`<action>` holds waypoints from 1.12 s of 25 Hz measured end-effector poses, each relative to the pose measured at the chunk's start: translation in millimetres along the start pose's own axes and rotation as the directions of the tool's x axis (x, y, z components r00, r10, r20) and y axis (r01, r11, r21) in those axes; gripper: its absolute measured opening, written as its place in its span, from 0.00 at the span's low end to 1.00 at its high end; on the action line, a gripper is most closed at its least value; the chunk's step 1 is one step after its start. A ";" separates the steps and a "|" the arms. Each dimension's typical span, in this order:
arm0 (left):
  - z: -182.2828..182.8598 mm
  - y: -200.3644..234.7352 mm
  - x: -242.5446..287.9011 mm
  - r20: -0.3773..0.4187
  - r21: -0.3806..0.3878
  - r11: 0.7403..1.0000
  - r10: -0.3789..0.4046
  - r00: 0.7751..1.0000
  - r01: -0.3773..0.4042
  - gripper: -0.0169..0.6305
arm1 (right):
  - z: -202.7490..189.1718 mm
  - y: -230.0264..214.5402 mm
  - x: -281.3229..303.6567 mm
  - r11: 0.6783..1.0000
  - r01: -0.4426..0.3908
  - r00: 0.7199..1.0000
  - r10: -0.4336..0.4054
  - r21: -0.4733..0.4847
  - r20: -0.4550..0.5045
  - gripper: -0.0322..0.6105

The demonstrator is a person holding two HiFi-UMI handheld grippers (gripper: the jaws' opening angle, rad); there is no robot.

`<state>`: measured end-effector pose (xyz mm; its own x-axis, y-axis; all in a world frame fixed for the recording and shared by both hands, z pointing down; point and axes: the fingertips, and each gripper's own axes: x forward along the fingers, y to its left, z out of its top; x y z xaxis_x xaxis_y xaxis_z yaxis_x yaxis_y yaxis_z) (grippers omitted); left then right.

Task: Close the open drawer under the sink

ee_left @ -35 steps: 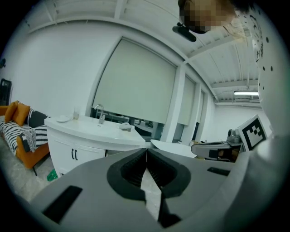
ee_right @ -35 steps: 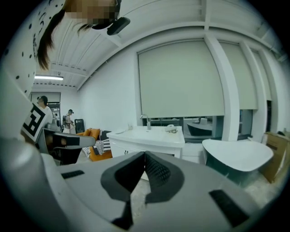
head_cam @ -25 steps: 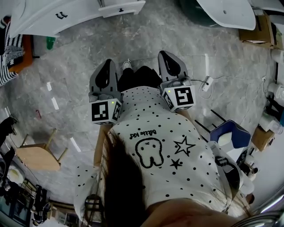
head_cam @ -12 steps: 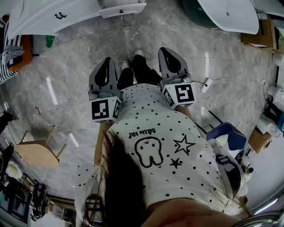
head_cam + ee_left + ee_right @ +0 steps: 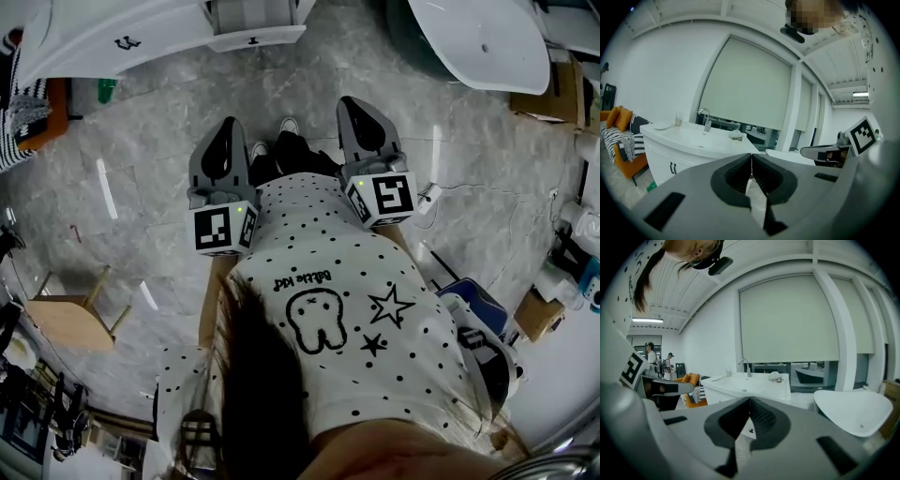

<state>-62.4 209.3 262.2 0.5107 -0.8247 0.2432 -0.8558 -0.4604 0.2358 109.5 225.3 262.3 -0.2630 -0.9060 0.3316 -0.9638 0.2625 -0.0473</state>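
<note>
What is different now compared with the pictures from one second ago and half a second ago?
The person stepped forward: the sink cabinet and its open drawer sit lower in the head view, nearer the left gripper and right gripper. Nothing was taken hold of or let go. Both grippers stay shut, empty, side by side ahead of the body.
</note>
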 end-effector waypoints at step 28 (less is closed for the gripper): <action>37.3 43.4 92.9 -0.017 -0.057 0.997 -0.058 0.998 0.057 0.04 | 26.1 -24.8 94.4 1.000 0.014 0.999 -0.014 0.007 -0.030 0.07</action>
<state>-55.2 100.5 259.9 0.5611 -0.7907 0.2450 -0.8190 -0.4873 0.3030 107.4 124.6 270.2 -0.2481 -0.8992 0.3603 -0.9677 0.2471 -0.0496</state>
